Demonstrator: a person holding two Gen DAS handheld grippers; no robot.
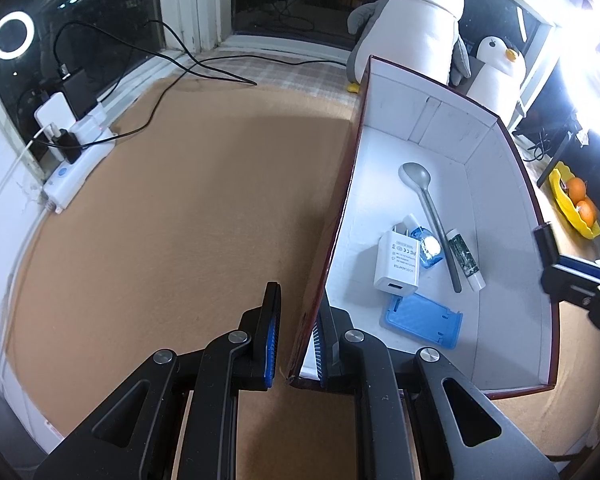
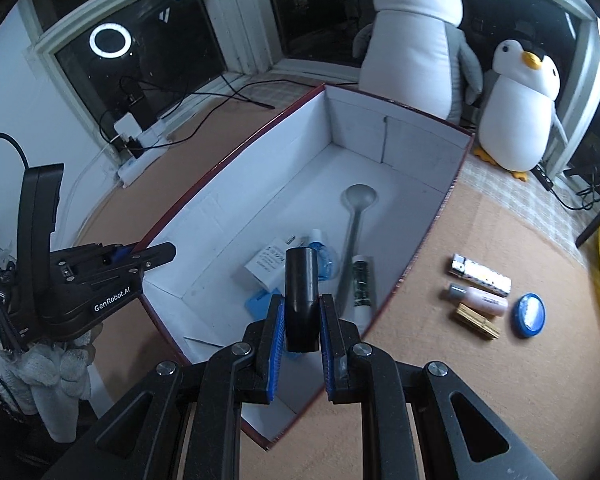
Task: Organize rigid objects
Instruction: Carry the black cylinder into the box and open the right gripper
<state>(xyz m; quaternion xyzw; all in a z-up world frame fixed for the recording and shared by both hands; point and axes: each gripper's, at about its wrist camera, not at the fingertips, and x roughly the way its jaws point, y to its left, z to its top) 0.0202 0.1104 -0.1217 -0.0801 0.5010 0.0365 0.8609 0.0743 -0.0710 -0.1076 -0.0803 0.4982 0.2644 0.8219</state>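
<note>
Left tongs point(image 1: 296, 336) clamped on the box point(image 1: 342, 216) wall. Right tongs point(image 2: 301, 334) grip a black cylinder point(image 2: 301, 296) upright over the box, above the spoon point(image 2: 354, 236) and charger point(image 2: 269, 266).

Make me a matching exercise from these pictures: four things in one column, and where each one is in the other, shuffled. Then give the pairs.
Things
1. black cylinder
2. spoon
3. round blue lid
4. box wall

Places
A. lying on the white floor inside the box
B. on the tan mat outside the box
C. pinched between the left gripper's fingers
D. clamped in the right gripper, above the box

Pairs: 1-D, 2-A, 3-B, 4-C
</note>
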